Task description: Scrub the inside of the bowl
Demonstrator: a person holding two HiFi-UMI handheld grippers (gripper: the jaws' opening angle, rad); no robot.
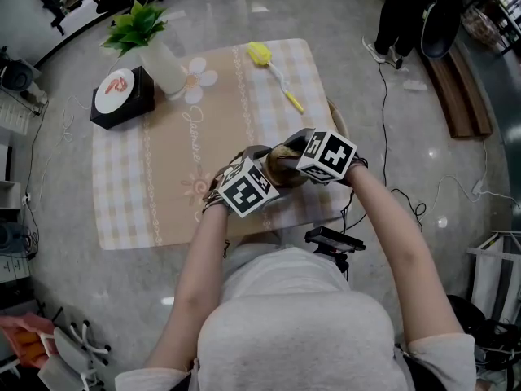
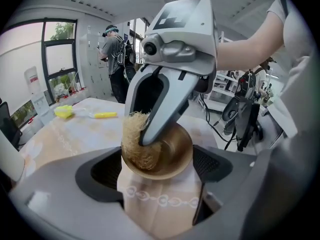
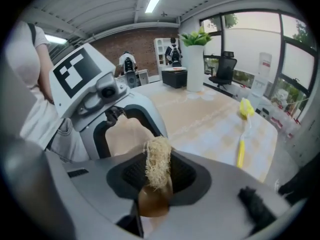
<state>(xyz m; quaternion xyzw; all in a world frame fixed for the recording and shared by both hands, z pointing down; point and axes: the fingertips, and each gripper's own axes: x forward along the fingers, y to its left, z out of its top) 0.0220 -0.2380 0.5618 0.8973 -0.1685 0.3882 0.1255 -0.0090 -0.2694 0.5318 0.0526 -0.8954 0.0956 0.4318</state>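
- Slip is my first worry: the left gripper (image 2: 159, 169) has its jaws spread wide and clamped on opposite sides of the wooden bowl (image 2: 175, 149), which looks lifted off the cloth and tipped, so a hard shove could twist it out of the pads
- The right gripper (image 3: 157, 179) is pinched tight on a wad of pale fibre scrubber (image 3: 158, 159), pressed against the bowl's inner wall; little fibre shows past the jaw tip, so I judge bare jaw could scrape the wood if I lean in
- Strands stick out loosely from the wad, and dragging it sideways might pull it from the grip
- The two grippers crowd each other over the bowl, marker cubes nearly touching in the head view, so a wide stroke could knock them together
- The bowl hangs near the front edge of the checked tablecloth (image 1: 163, 186); dropped here, it could roll off to the floor
- A black device (image 1: 334, 239) on a stand sits just off that front edge, under my right arm's path
- Farther out, a yellow dish brush (image 1: 273, 65) lies well apart, and a white vase (image 1: 165, 68) and a black box (image 1: 126, 104) bearing a plate stand at the far left corner; none blocks the scrubbing
- Floor cables (image 1: 385, 129) and people standing beyond are clear of the work
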